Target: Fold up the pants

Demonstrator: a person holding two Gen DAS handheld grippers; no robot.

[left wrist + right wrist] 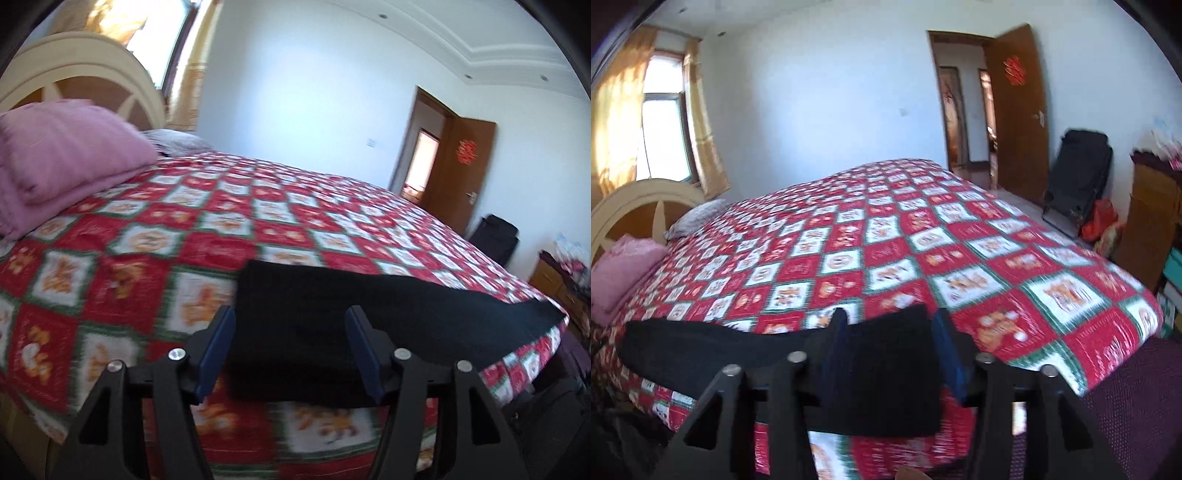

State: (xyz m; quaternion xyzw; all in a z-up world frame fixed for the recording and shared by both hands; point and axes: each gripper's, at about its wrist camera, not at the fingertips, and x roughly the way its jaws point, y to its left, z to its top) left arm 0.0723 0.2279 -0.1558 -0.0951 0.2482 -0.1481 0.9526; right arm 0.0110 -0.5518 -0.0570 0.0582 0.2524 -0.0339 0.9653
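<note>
Left wrist view: the left gripper point(290, 317) points slightly down over the near edge of the bed point(155, 236), its blue fingers point(218, 347) spread apart and clear of the cloth. The black pants point(332, 314) lie flat on the quilt, seen between and beyond them.

Right wrist view: the right gripper point(888, 321) tilts down likewise, jaws apart, not pinching the pants point(701, 347), which stretch leftward along the edge

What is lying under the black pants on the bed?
The black pants lie flat on the red, white and green checked quilt, along its near edge. The quilt shows all around them; the squares directly beneath are covered. Whether anything else lies under them cannot be seen.
</note>
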